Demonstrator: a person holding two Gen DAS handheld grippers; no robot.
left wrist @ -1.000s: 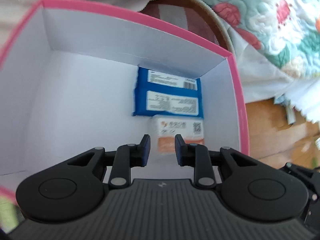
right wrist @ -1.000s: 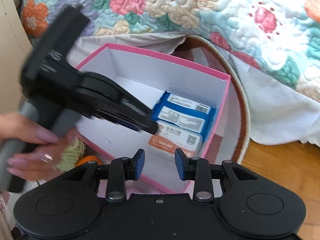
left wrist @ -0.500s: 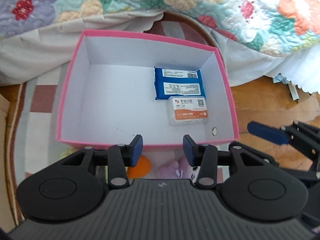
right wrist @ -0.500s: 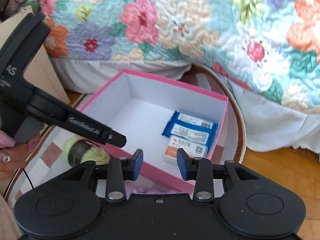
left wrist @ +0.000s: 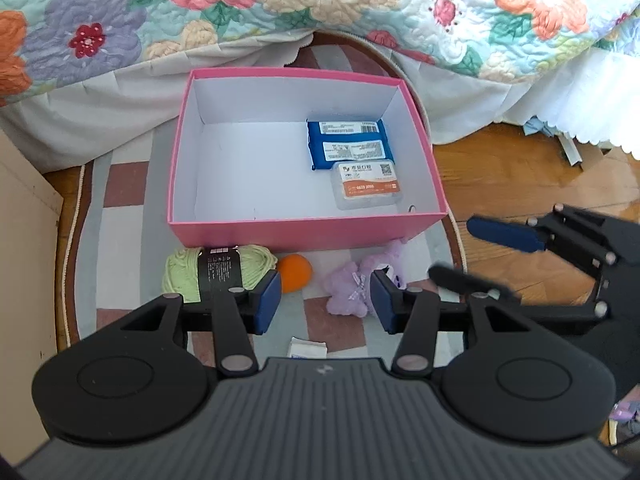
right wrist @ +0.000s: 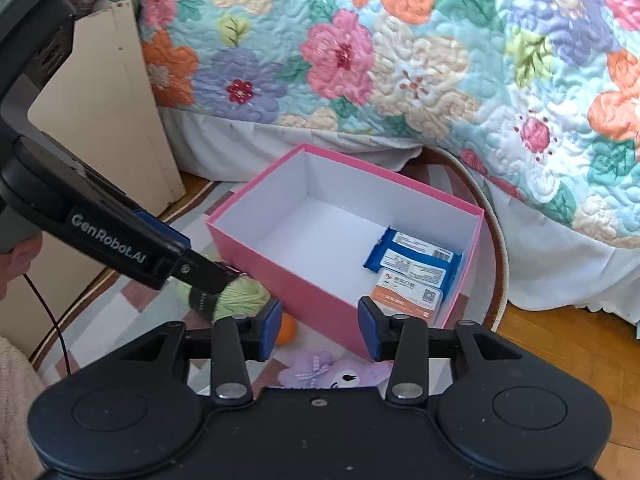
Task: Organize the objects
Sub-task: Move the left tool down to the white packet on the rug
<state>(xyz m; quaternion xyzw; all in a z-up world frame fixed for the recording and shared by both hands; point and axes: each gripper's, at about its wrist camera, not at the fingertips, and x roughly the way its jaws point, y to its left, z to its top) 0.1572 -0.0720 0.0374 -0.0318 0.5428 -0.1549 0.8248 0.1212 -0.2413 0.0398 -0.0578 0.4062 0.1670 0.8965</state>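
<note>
In the box's (left wrist: 304, 224) right end lie a blue pack (left wrist: 348, 144) and a clear case (left wrist: 368, 186), long axes along the box's length, labels up. Yarn (left wrist: 218, 272), ball (left wrist: 295, 272) and plush (left wrist: 352, 286) sit just outside the near wall. Left gripper (left wrist: 325, 302) and right gripper (right wrist: 319, 330) have just been opening; both empty.

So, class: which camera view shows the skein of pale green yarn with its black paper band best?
The left wrist view: the pale green yarn skein lies nearly whole beside the pink cardboard box, band readable. In the right wrist view the left gripper's finger covers part of it.
</note>
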